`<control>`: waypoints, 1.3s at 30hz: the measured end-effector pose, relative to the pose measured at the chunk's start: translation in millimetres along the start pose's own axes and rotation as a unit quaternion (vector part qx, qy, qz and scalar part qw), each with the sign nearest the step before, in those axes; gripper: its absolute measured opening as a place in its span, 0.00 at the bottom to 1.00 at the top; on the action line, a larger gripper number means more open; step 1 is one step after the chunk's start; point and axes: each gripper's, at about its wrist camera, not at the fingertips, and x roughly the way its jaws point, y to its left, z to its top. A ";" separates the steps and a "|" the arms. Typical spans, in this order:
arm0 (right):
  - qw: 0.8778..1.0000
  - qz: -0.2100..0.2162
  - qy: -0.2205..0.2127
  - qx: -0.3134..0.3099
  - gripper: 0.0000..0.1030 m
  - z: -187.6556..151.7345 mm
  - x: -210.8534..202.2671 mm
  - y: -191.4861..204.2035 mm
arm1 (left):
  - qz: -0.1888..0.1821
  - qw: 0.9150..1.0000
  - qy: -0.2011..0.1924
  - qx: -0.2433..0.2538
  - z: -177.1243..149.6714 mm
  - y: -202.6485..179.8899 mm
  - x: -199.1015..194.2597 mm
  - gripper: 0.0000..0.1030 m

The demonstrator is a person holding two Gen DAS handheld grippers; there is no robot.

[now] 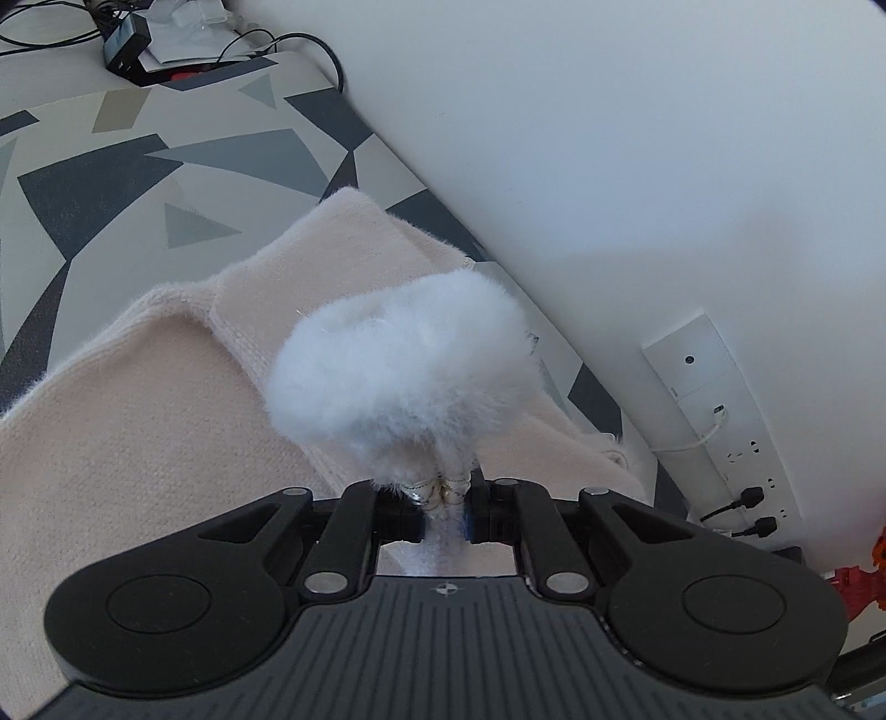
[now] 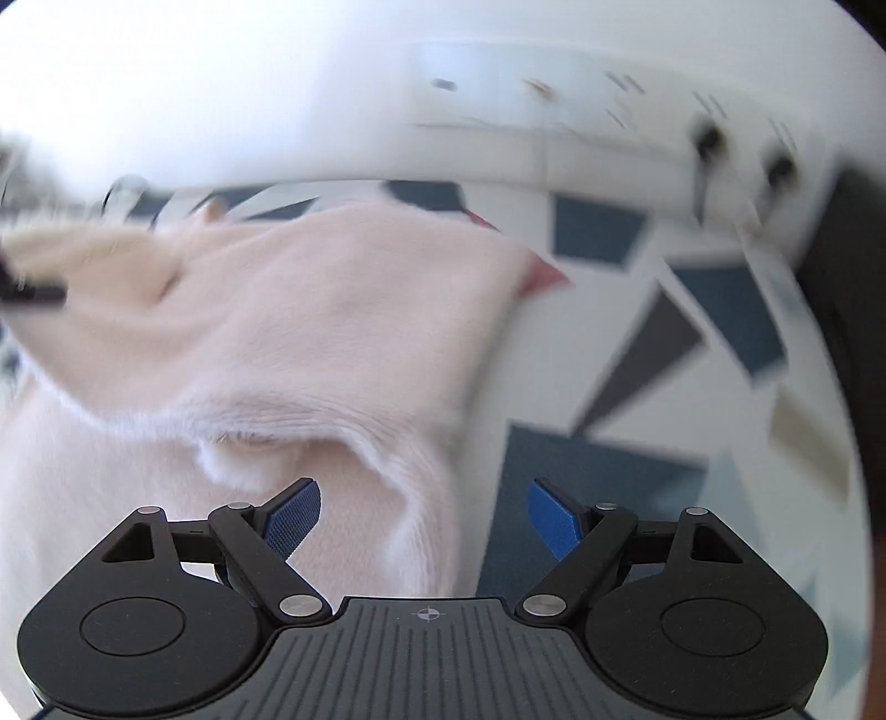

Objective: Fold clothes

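A pale pink fuzzy sweater (image 1: 127,443) lies on a cloth with grey and navy shapes (image 1: 111,183). My left gripper (image 1: 443,518) is shut on the sweater's sleeve end, where a white fluffy cuff (image 1: 401,371) with a small beaded trim bulges out just past the fingertips. In the blurred right wrist view the same sweater (image 2: 310,321) spreads across the left and middle, with a folded edge running toward the camera. My right gripper (image 2: 423,518) is open just above that edge, blue pads (image 2: 293,518) showing, nothing between them.
A white wall (image 1: 609,138) runs close along the right of the cloth, carrying a socket strip (image 1: 725,432) with plugged cables. A black adapter (image 1: 127,39), cables and papers lie at the far end. Something red and orange (image 1: 864,576) sits at the right edge.
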 end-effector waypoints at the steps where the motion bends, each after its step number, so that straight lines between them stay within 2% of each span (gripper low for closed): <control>1: 0.999 -0.017 -0.006 -0.027 0.77 1.9 2.6 8.9 | -0.004 1.000 0.001 -0.003 5.0 1.2 -0.1 0.11; 2: 0.998 -0.029 -0.012 -0.048 0.76 3.6 5.3 16.0 | -0.009 1.000 0.000 -0.003 9.0 0.0 -0.6 0.11; 4: 0.996 -0.038 -0.024 -0.071 0.66 7.5 12.0 26.1 | -0.026 1.000 -0.005 0.011 19.5 -10.9 0.3 0.10; 6: 0.996 -0.037 -0.027 -0.071 0.22 11.4 17.8 30.2 | -0.058 0.998 -0.013 0.029 31.1 -26.4 0.0 0.10; 8: 0.997 -0.045 -0.034 -0.054 0.16 10.5 15.5 31.8 | -0.100 0.993 -0.024 0.054 41.2 -46.1 -5.2 0.10; 10: 0.997 -0.053 -0.041 -0.038 0.14 9.7 13.2 33.3 | -0.158 0.983 -0.035 0.090 48.7 -68.5 -15.4 0.10; 13: 0.997 -0.064 -0.051 -0.013 0.13 8.4 9.7 35.6 | -0.266 0.952 -0.064 0.138 53.8 -87.5 -34.3 0.10; 14: 0.996 -0.068 -0.054 -0.005 0.13 8.0 8.6 36.4 | -0.283 0.945 -0.068 0.150 55.0 -89.0 -36.3 0.10; 15: 0.996 -0.072 -0.057 0.004 0.13 7.6 7.5 37.1 | -0.291 0.941 -0.066 0.156 56.7 -87.4 -34.6 0.10; 16: 0.995 -0.076 -0.060 0.012 0.13 7.2 6.3 37.9 | -0.290 0.942 -0.060 0.155 58.5 -82.0 -29.1 0.10; 17: 0.995 -0.079 -0.064 0.020 0.13 6.7 5.2 38.7 | -0.278 0.948 -0.051 0.148 60.8 -71.8 -19.4 0.10; 21: 0.992 -0.090 -0.066 0.053 0.13 4.6 5.4 41.0 | -0.172 0.982 0.007 0.074 65.1 -1.3 35.1 0.10; 22: 0.992 -0.091 -0.061 0.058 0.13 3.6 7.7 42.2 | -0.140 0.988 0.024 0.058 64.0 18.8 50.2 0.10; 24: 0.993 -0.093 -0.054 0.055 0.14 1.5 11.8 47.6 | -0.097 0.993 0.054 0.040 58.9 52.0 73.0 0.10; 28: 0.992 -0.112 -0.045 0.024 0.14 -0.7 15.4 62.7 | -0.098 0.991 0.078 0.038 53.1 76.8 82.5 0.25; 32: 0.990 -0.126 -0.045 0.043 0.14 2.2 13.9 60.2 | -0.097 0.993 0.057 0.037 66.3 74.6 81.1 0.49; 33: 0.989 -0.128 -0.045 0.053 0.14 3.7 13.1 58.4 | -0.097 0.993 0.053 0.034 70.4 74.8 82.5 0.50; 36: 0.987 -0.139 -0.047 0.072 0.13 6.7 12.2 56.7 | -0.095 0.993 0.053 0.033 78.1 73.5 90.4 0.49; 37: 0.986 -0.143 -0.048 0.076 0.13 7.2 11.9 56.8 | -0.102 0.992 0.062 0.037 79.2 72.5 92.0 0.33; 38: 0.984 -0.148 -0.050 0.081 0.13 7.8 11.4 56.4 | -0.109 0.991 0.071 0.041 80.2 71.2 93.3 0.11; 39: 0.983 -0.153 -0.053 0.087 0.13 8.3 10.6 55.6 | -0.132 0.987 0.072 0.057 80.3 63.6 87.3 0.11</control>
